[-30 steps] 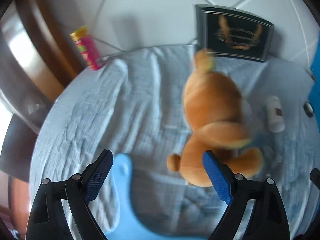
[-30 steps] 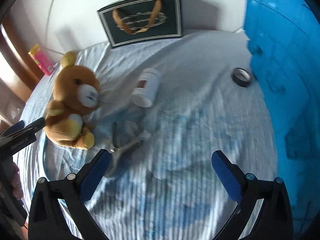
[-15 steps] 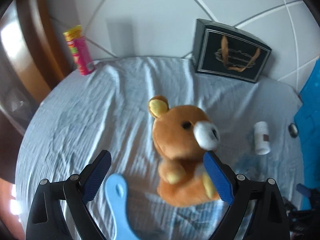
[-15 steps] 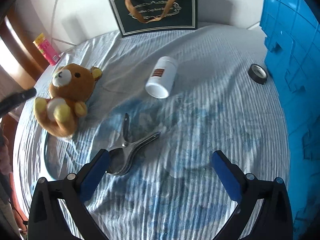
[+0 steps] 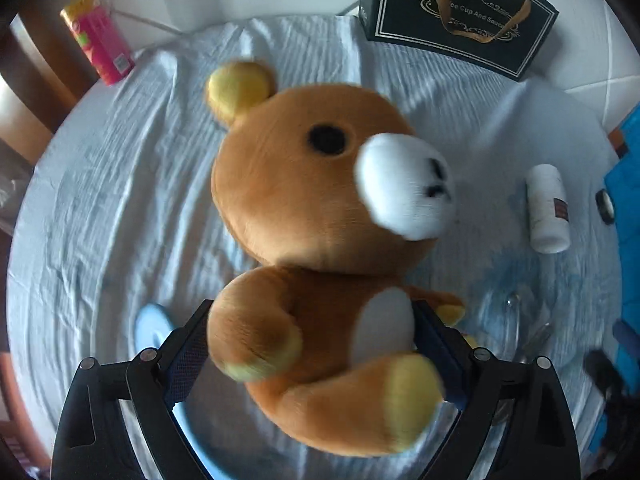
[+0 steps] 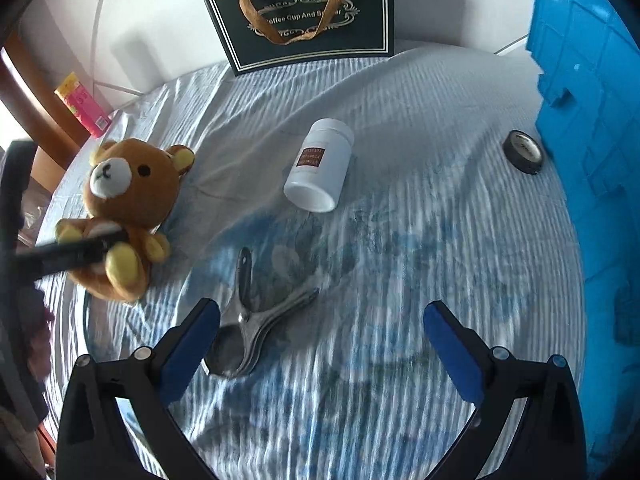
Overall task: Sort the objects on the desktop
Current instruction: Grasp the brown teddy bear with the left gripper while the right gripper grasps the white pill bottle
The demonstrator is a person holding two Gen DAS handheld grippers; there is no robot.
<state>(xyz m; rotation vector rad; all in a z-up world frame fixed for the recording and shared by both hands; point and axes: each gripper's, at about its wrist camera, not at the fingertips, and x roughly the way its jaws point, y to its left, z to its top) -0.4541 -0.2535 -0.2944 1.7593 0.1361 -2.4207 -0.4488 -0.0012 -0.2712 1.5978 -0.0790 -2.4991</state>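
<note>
A brown teddy bear (image 5: 320, 216) with a white snout fills the left wrist view. Its body sits between the fingers of my left gripper (image 5: 316, 340), which is wide open with both blue pads against its sides. In the right wrist view the bear (image 6: 128, 204) lies at the left with the left gripper's black finger (image 6: 76, 254) across its belly. My right gripper (image 6: 320, 344) is open and empty, hovering above the cloth near a metal clamp (image 6: 256, 316). A white bottle (image 6: 320, 164) lies on its side mid-table. A black tape roll (image 6: 523, 151) lies at the right.
A dark gift bag (image 6: 304, 16) stands at the back by the wall. A pink and yellow tube (image 6: 82, 106) stands at the back left. A blue crate (image 6: 592, 160) walls the right side. A light blue flat object (image 5: 154, 328) lies under the left gripper.
My left gripper has closed in on the bear, so its body now lies between the open fingers. The right gripper has barely shifted.
</note>
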